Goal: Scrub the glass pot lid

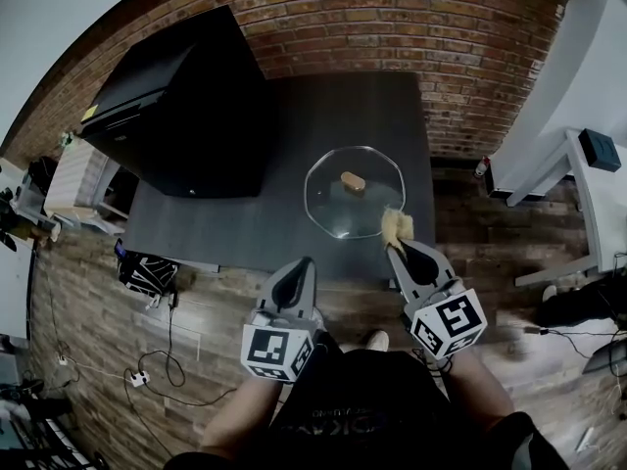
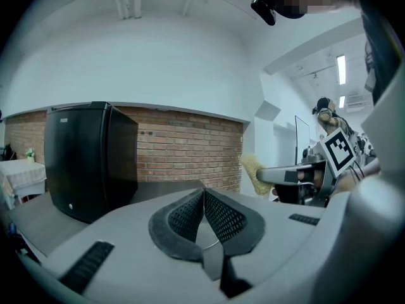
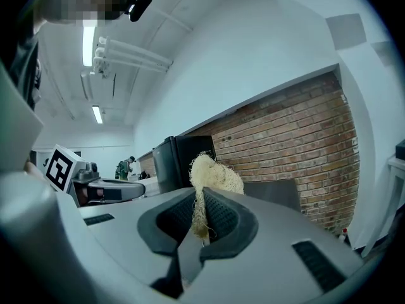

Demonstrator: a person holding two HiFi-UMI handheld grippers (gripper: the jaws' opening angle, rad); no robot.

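Right claw [image 1: 394,250] clenched on a fibrous scrubber [image 1: 398,226], apparently touching the glass pot lid [image 1: 333,202] rim on the tabletop [image 1: 323,116]. Left claw [image 1: 305,264] clenched, empty.

Red brick wall [image 1: 392,27] runs right across the back, and a dark grey table [image 1: 225,233] sits pushed up to it. On the table's back-left corner stands a black mini fridge [image 1: 176,106]. Down below there's a wood-plank floor [image 1: 88,302], with cables [image 1: 171,341] and a white power strip [image 1: 137,378] lying off the table's left edge. A white desk frame [image 1: 554,179] stands off to the right. Overhead, a white ceiling with lit tube lights [image 3: 88,43].
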